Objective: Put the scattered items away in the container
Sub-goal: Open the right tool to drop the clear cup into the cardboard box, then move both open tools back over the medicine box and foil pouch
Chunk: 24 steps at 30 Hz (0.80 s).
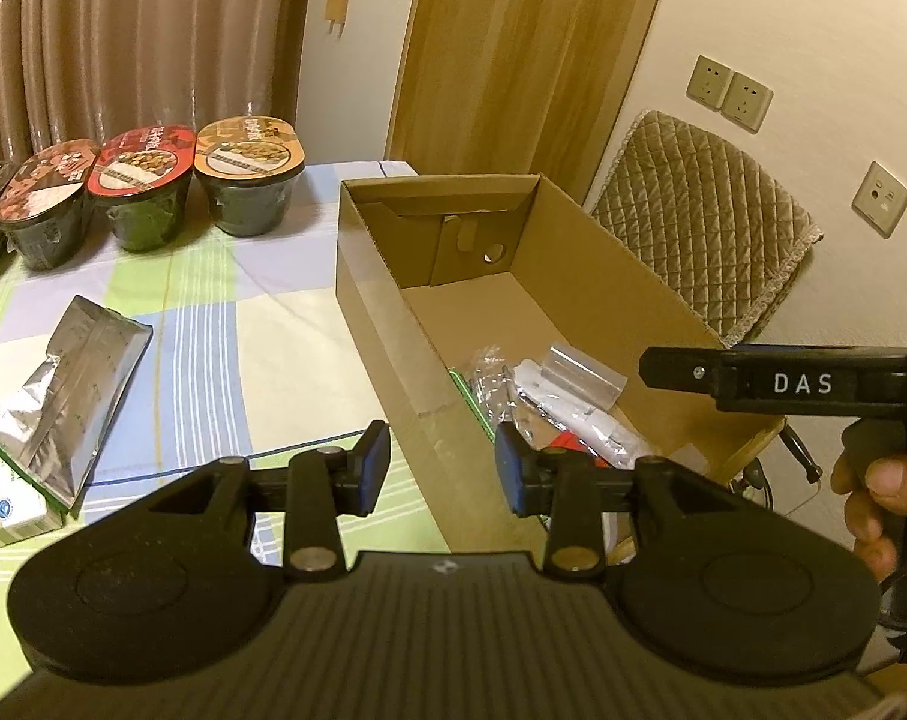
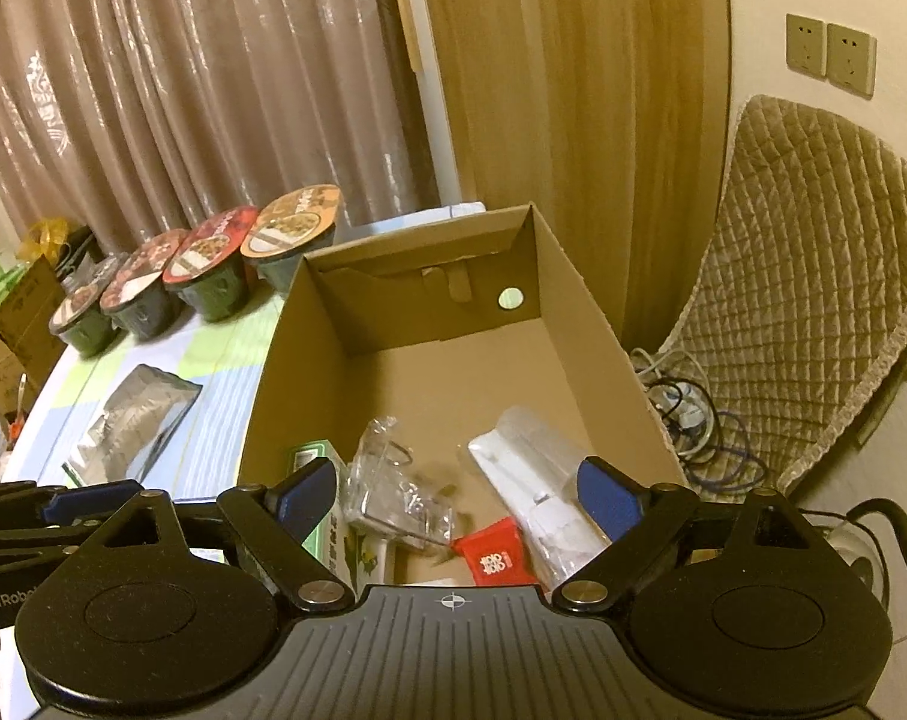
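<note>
- Our left gripper (image 1: 441,468) hangs with its jaws spread and nothing between them, straddling the near left wall of the cardboard box (image 1: 381,324).
- Our right gripper (image 2: 459,498) is wide open and empty too, poised over the near end of the box's inside.
- Below it, already in the box, lie a clear plastic packet (image 2: 393,486), a white wrapped pack (image 2: 531,480), a small red sachet (image 2: 492,552) and a green-and-white carton (image 2: 333,516).
- Outward on the table (image 1: 243,324), a silver foil pouch (image 1: 69,402) lies near the left edge, resting on a small green-and-white box (image 1: 15,516).
- Four instant noodle bowls (image 1: 249,180) stand in a row along the far edge, before the curtain.
- We judge that we are between items: a drop looks finished and a new pick is due.
- The next move calls for swinging the left gripper out to the foil pouch, closing on an edge, as it is flat and slippery.
</note>
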### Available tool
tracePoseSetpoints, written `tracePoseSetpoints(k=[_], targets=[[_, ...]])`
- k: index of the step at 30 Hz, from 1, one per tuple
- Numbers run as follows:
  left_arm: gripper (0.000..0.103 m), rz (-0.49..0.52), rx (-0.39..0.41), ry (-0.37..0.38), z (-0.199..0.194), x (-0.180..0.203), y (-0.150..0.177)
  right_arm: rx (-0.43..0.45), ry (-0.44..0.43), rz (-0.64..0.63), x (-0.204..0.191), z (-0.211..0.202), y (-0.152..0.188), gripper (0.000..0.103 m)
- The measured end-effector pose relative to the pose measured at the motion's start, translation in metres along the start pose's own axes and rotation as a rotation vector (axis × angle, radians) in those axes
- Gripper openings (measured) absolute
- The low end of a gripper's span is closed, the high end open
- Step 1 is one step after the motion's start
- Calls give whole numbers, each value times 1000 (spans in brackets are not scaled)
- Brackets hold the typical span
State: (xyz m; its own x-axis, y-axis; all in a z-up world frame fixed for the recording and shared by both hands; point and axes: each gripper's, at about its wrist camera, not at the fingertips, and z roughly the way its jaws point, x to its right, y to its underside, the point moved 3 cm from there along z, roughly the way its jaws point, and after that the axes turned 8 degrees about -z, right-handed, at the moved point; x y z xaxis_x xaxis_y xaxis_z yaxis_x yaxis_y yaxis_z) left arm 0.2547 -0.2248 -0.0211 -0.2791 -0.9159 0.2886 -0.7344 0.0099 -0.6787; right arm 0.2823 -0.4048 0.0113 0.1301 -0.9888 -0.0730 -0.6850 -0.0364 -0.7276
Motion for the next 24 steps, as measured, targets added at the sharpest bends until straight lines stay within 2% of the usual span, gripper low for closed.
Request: tracePoseSetpoints(k=[14, 20, 24], targets=[[35, -20, 8, -17, -14, -12, 2, -5, -4, -12, -12, -9, -1, 93], [39, -27, 24, -29, -31, -18, 2, -4, -15, -26, -23, -20, -3, 93], [52, -32, 39, -39, -45, -23, 4, 6, -26, -35, -34, -30, -6, 93]])
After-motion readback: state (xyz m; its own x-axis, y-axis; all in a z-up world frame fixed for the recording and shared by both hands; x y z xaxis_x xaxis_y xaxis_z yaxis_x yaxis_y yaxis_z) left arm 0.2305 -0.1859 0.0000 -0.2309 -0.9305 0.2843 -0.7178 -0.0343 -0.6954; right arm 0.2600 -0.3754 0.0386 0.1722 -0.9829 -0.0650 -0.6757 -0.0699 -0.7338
